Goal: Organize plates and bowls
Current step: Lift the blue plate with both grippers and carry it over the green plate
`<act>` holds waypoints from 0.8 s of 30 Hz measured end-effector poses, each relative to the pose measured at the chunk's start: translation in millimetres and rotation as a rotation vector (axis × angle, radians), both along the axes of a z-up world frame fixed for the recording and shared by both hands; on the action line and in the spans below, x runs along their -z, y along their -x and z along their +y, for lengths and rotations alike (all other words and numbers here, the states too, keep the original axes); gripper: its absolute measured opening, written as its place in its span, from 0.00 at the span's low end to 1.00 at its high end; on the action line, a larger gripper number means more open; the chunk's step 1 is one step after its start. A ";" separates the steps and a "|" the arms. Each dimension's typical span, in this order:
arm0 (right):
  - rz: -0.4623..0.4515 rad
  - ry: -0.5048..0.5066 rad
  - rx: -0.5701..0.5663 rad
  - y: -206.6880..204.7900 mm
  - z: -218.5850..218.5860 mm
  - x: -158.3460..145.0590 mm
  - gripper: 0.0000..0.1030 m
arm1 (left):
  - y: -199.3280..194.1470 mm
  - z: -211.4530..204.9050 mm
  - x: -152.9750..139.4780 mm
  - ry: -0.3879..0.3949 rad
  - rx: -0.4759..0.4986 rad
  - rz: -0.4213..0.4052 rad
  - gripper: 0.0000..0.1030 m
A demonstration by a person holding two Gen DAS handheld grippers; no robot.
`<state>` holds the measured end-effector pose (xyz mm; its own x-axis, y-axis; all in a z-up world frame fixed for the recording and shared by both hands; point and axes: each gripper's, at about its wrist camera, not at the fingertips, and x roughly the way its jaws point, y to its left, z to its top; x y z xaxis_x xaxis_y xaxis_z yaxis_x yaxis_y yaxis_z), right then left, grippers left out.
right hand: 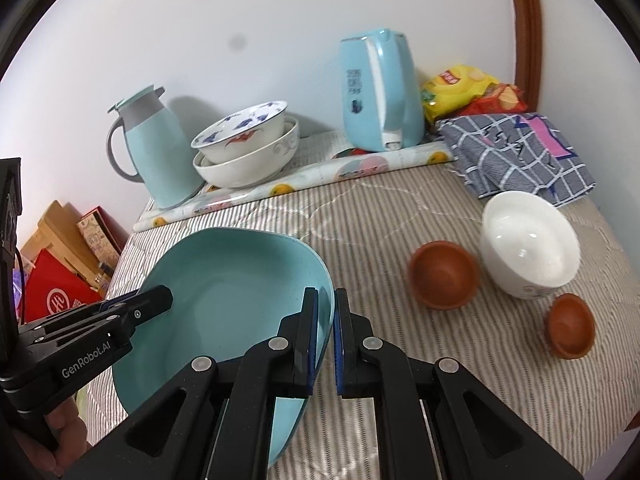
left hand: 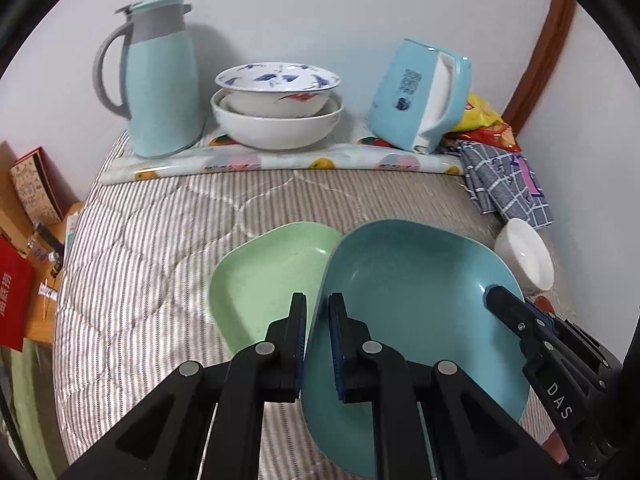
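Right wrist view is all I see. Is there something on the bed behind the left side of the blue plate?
Observer: Yes, a green plate lies on the striped cover; the blue plate hides its right edge.
Operator: Is the left hand-held gripper really closed on the rim?
Observer: Yes, the left hand-held gripper has the blue plate's left rim between its pads.

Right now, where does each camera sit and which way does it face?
Left wrist: on the left gripper, angled down at the teal plate over a green plate; the right gripper shows at right.
Right wrist: on the right gripper, angled down at the same plate; the left gripper and a hand show at left.
Shared: plate, stacked bowls, thermos.
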<state>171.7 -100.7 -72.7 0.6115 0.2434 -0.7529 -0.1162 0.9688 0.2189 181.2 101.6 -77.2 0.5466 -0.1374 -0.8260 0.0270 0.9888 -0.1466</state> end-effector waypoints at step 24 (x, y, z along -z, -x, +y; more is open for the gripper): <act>0.078 0.086 -0.158 -39.1 70.4 44.7 0.07 | -15.9 53.2 51.6 -0.011 -0.119 0.098 0.12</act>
<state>210.9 -30.2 -117.4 0.5099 0.2642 -0.8187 -0.2544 0.9554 0.1500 197.1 154.8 -128.8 0.4748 -0.0671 -0.8775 -0.1041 0.9858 -0.1317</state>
